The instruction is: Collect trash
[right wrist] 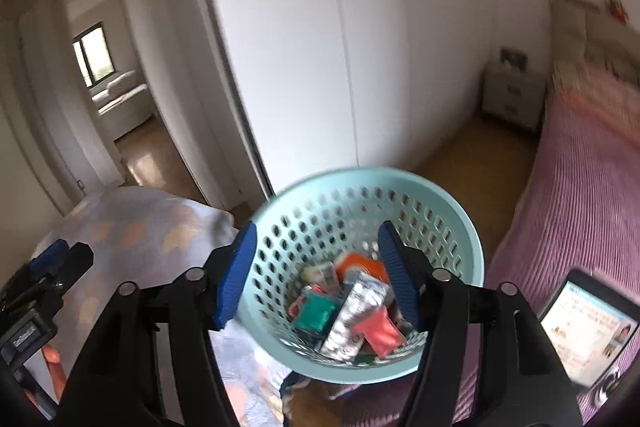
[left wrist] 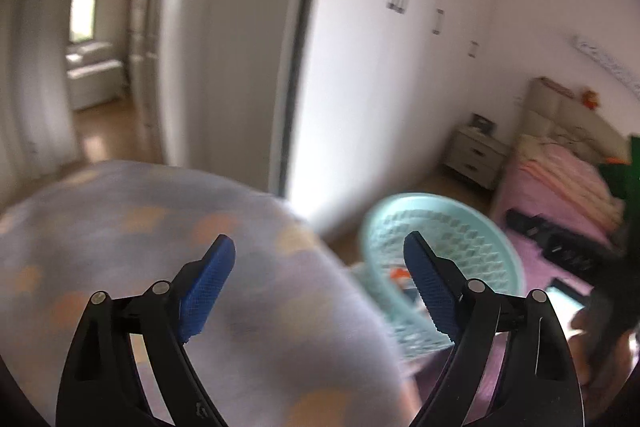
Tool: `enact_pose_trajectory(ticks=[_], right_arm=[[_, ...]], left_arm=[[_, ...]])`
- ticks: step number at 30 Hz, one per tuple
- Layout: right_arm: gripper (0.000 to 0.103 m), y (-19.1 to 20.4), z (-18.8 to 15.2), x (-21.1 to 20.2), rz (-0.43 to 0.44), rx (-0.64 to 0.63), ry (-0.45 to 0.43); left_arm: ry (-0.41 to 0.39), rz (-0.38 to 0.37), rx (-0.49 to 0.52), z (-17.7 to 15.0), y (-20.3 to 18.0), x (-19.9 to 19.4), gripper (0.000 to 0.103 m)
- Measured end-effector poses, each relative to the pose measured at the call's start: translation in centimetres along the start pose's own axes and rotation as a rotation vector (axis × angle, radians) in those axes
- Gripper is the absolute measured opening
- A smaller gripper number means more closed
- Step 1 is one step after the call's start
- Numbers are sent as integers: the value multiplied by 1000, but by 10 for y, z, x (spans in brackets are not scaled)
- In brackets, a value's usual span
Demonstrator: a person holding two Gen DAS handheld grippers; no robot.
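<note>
A light blue perforated plastic basket (right wrist: pixel 360 195) sits low in the right wrist view, holding several pieces of trash (right wrist: pixel 352 311): red, green, orange and silver wrappers. My right gripper (right wrist: pixel 316 239) is open and empty, its blue fingers spread on either side of the basket's opening. In the left wrist view the basket (left wrist: pixel 460 227) shows to the right, blurred. My left gripper (left wrist: pixel 320 247) is open and empty, over a lilac blanket with orange spots (left wrist: pixel 160 247). The left gripper also shows at the left edge of the right wrist view (right wrist: pixel 52 259).
A bed with a pink cover (right wrist: pixel 580 207) lies to the right, with a tablet (right wrist: pixel 588 331) on it. White wardrobe doors (right wrist: pixel 340 47) stand behind. A bedside cabinet (right wrist: pixel 512 95) is in the corner. An open doorway (right wrist: pixel 104 87) leads left. Black items (left wrist: pixel 560 239) lie on the bed.
</note>
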State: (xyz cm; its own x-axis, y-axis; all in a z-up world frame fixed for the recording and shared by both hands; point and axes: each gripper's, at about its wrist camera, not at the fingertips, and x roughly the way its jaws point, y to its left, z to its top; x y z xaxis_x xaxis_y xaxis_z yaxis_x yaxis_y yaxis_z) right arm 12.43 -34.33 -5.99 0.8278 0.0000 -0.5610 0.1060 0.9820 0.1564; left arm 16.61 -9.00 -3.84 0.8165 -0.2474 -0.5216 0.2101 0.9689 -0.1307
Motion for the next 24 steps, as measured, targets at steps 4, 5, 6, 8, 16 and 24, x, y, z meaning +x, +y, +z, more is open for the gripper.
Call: enact_pose_trajectory(ticks=[4,5,6,8,16,24], right_arm=[[73,26,-12,-19,-73,-55,-138],[76,31,-15,-24,-129,-56,-186],[81,35,-20,-29,-153,-55,-229],[82,41,-25,-32,-138,-44,-265],[82,55,-28,-37,-136,-69,-328],[82,59,-28,-35,-116,-47,-306]], left_arm=[[-55,144,-40,-12,33,-21,89],[-73,180,-43,-15,40,-23,89],[-95,234,-39,-18,45,-26,89],[-139,324,-1,-21,51,-28,89],[-188,376,-2,-27,61,-21,89],[-227,373,23,-36,54,-25,89]])
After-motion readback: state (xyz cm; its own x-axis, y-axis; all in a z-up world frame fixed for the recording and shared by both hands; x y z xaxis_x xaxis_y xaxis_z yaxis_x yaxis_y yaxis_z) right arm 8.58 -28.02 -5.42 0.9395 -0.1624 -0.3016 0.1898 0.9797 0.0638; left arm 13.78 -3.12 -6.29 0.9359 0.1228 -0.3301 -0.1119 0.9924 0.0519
